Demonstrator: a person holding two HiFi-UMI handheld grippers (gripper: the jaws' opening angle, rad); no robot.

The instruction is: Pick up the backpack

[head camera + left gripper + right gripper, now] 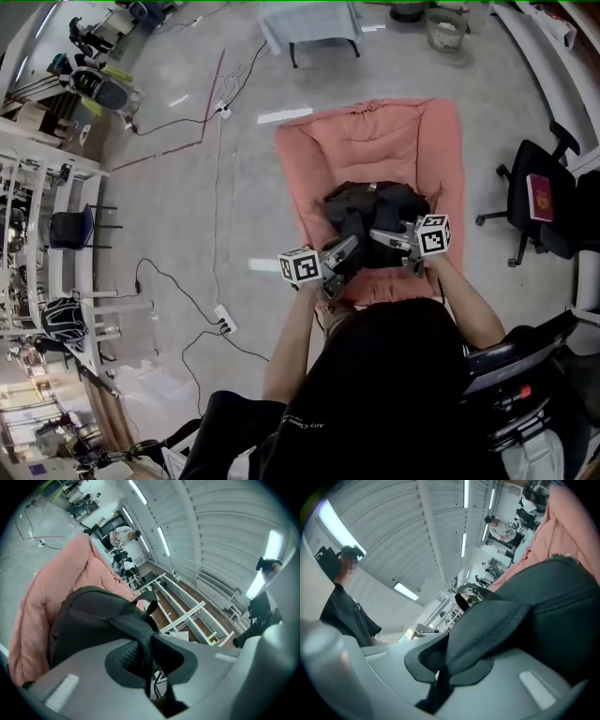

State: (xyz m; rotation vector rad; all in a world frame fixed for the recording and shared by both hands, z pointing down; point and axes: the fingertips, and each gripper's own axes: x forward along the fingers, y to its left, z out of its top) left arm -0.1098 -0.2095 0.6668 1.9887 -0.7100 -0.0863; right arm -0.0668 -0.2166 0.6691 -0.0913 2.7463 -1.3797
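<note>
The left gripper [347, 248] is clenched on a thin strap [140, 620], a hold that should let the bag hang rather than slip. The black backpack [375, 202] sits mid-way down the pink cushion [375, 141] on the floor, between both tools. The right gripper [380, 236] pinches the padded strap [487, 625], likely to share the weight in the lift.

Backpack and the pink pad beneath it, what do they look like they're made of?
Backpack: black woven synthetic fabric, probably nylon or polyester, matte; its padded shoulder strap shows a fine mesh weave. Pink pad: soft cloth, matte, creased and puffy, likely stuffed; fibre can't be told.
</note>
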